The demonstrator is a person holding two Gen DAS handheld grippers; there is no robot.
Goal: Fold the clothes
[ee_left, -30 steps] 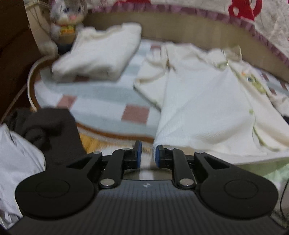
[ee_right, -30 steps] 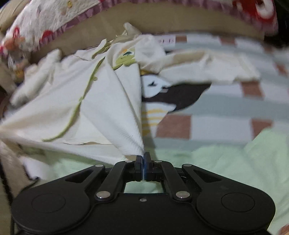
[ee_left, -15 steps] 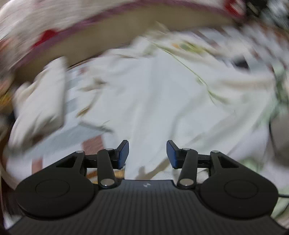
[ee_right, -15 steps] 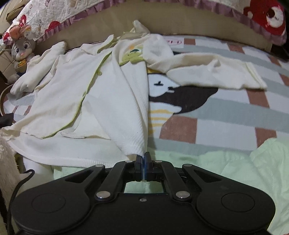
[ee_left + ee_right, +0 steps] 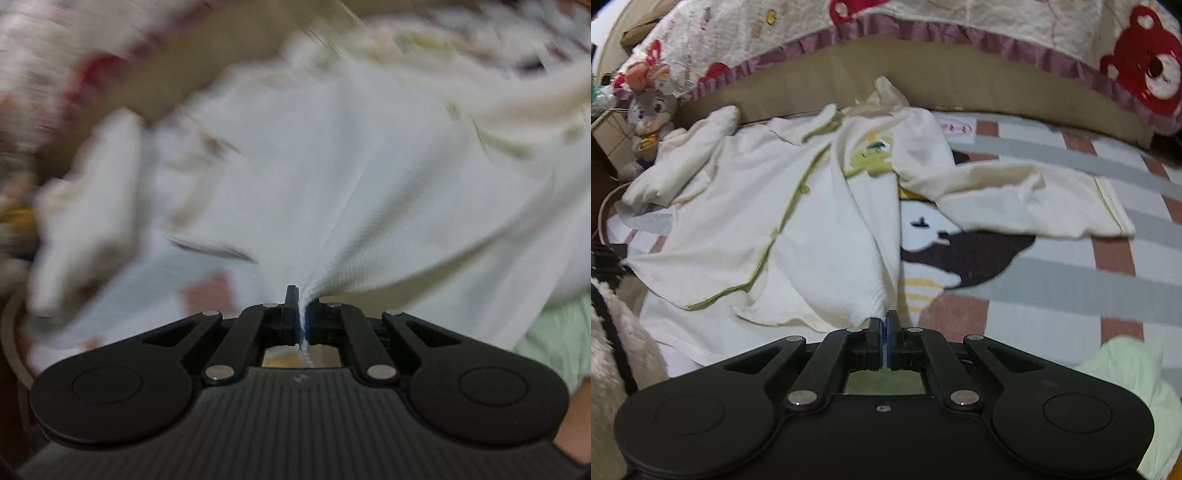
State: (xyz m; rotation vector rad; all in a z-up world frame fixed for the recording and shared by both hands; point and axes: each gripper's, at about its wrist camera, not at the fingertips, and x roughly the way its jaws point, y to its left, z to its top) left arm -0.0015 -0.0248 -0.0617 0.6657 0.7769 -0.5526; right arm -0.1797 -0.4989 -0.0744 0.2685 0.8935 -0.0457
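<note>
Both grippers, left gripper (image 5: 301,317) and right gripper (image 5: 886,341), pinch the cream garment (image 5: 820,221).

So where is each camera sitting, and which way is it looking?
Left wrist: rides on the left gripper, looking forward along its fingers at blurred white garment cloth pinched between them; only the gripper shows.
Right wrist: rides on the right gripper, facing across the bed to the headboard and plush rabbit; only the gripper shows.
Shared: the same white garment, held by both.
</note>
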